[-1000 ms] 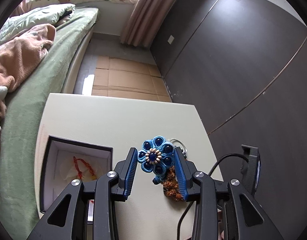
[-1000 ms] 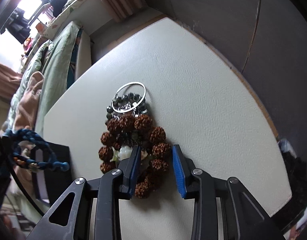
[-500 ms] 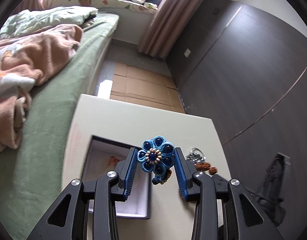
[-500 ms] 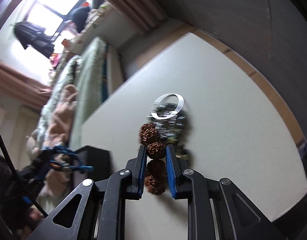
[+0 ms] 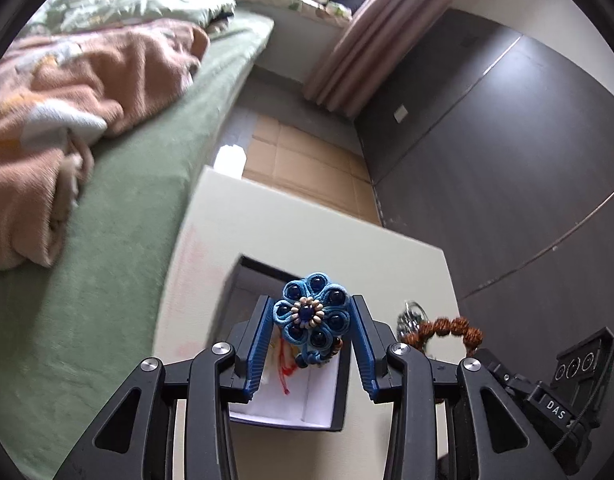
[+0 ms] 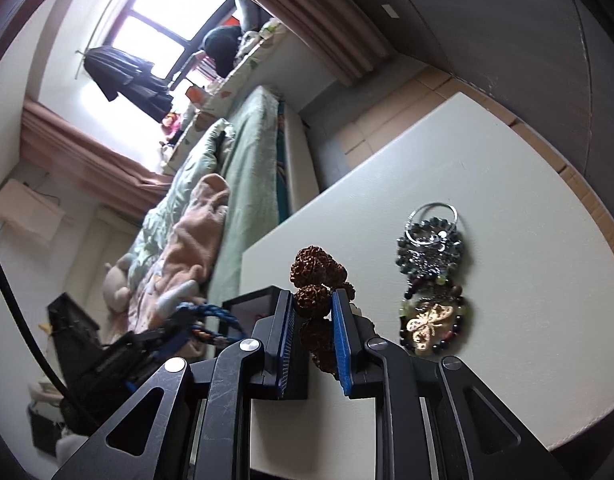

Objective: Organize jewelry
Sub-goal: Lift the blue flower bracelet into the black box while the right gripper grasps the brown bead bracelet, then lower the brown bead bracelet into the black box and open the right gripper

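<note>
Since a second ago: left gripper (image 5: 311,334) has carried the blue knotted flower bracelet (image 5: 311,315) off the table and over toward the jewelry box (image 5: 285,404); right gripper (image 6: 313,322) went from straddling the brown seed-bead bracelet (image 6: 313,280) to clamping it and lifting it clear of the pile.

Jaws: left closed on the flower, pads touching both sides of it, cord and beads dangling below. Right narrow, pinching one rough brown bead, rest of the strand hanging above and below the pads.

Position: the flower bracelet sits over the box's white-lined interior as the left wrist view shows it. A red cord piece (image 5: 285,364) already lies in there. The seed-bead bracelet is held up in the air near the box's right side, visible in both views.

On the white table (image 6: 507,280), to the right: a silver ring bangle (image 6: 431,222) over a dark bead bracelet (image 6: 431,252), and a bracelet with a gold butterfly charm (image 6: 429,320) just below it.

Step, as I read it: depositing, two items in transit.

Next: lower left into the box, open jaws only when the dangling cord is inside the walls. The cord could snag on the rim. Then bring right over and do the same. Keep the grippers apart, they're close together here.
</note>
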Demonstrator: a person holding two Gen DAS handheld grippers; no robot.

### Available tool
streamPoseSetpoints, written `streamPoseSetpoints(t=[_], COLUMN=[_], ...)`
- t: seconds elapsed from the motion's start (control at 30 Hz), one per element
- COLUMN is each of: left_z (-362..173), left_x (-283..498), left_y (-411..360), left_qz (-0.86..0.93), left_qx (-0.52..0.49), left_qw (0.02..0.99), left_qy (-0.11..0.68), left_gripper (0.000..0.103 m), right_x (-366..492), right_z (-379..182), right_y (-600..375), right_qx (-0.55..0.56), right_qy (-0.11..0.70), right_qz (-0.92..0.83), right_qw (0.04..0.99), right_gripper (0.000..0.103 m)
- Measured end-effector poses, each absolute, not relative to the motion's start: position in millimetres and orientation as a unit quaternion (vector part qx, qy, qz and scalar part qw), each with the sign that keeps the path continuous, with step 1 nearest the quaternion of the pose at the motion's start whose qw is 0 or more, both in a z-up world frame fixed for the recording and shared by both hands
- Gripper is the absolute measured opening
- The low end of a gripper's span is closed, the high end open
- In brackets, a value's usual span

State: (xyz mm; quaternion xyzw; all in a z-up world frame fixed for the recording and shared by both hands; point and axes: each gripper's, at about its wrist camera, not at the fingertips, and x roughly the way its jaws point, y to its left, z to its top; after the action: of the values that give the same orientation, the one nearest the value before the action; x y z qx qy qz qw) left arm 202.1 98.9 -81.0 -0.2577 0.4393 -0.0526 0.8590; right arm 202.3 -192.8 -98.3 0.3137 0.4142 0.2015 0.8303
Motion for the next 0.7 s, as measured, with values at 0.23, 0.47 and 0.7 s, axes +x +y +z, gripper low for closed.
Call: streamPoseSetpoints(t=[0.23,0.47,0.7], left_z=[-76.1,-72.8,-71.9], left_x=[196.9,195.6,189.5], left_y=[100.1,116.0,134.6], left_qz=[-0.035,0.008,0.047], left_qx=[-0.252,-0.253,-0.267], left_qw=[0.869,0.874,0.874], left_qy=[0.425,0.416,0.403], left_gripper=[0.094,0.094,0.094], right_x=[202.1,193.7,196.4], right_z=[-93.1,-76.4,-75.3], right_y=[-189.2,-179.9,-150.1], right_qx=[0.322,0.341,0.356], right_qy=[0.399,0.356,0.348], right_qz=[0.226,0.295,0.345], right_qw=[0.828,0.818,0.796], right_gripper=[0.020,0.020,0.020])
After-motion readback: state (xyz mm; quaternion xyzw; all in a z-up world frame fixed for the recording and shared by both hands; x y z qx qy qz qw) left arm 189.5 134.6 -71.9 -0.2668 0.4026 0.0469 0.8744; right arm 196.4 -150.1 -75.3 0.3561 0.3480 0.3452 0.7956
